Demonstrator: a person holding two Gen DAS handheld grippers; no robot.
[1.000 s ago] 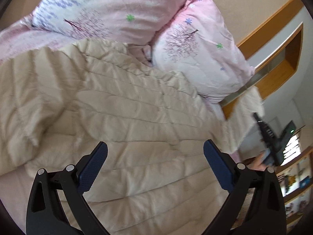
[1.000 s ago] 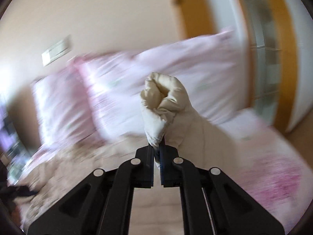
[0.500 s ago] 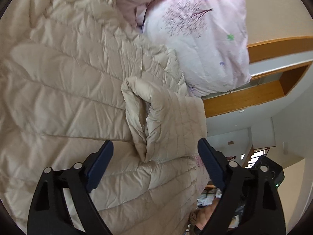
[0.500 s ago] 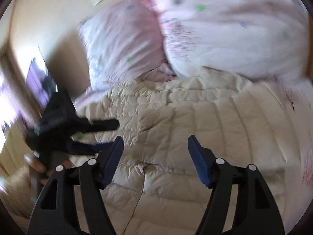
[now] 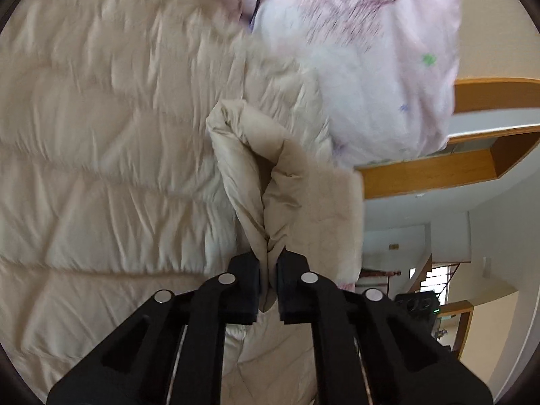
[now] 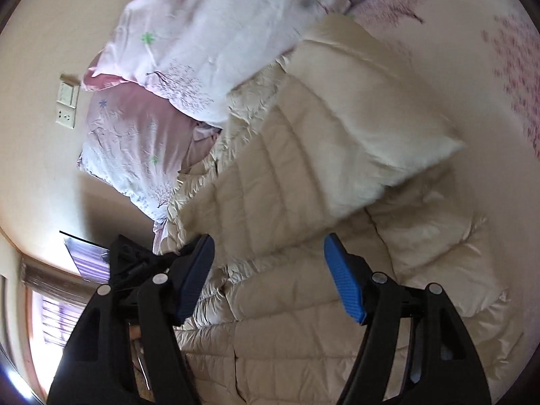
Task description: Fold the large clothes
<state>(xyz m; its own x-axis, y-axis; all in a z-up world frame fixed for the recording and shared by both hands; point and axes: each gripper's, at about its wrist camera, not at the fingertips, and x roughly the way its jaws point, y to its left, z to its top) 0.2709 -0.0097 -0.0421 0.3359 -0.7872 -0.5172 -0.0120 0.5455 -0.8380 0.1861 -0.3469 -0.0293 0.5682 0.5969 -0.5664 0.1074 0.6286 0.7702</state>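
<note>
A cream quilted down coat [image 5: 108, 155] lies spread on the bed. My left gripper [image 5: 269, 271] is shut on a bunched fold of the coat's sleeve [image 5: 256, 168], which stands up between the fingers. In the right wrist view the same coat [image 6: 303, 270] fills the middle, with a sleeve [image 6: 364, 114] lifted across it. My right gripper [image 6: 270, 270] is open and empty above the coat. The left gripper [image 6: 135, 263] shows dark behind my right gripper's left finger.
Two pink floral pillows [image 6: 189, 67] lie at the head of the bed, one also in the left wrist view [image 5: 364, 60]. A wooden bed frame [image 5: 438, 168] and the room beyond are at right. A wall socket [image 6: 65, 104] is on the wall.
My left gripper has closed on the folded sleeve it was hovering over. My right gripper let go of the fabric earlier and stays open over the coat.
</note>
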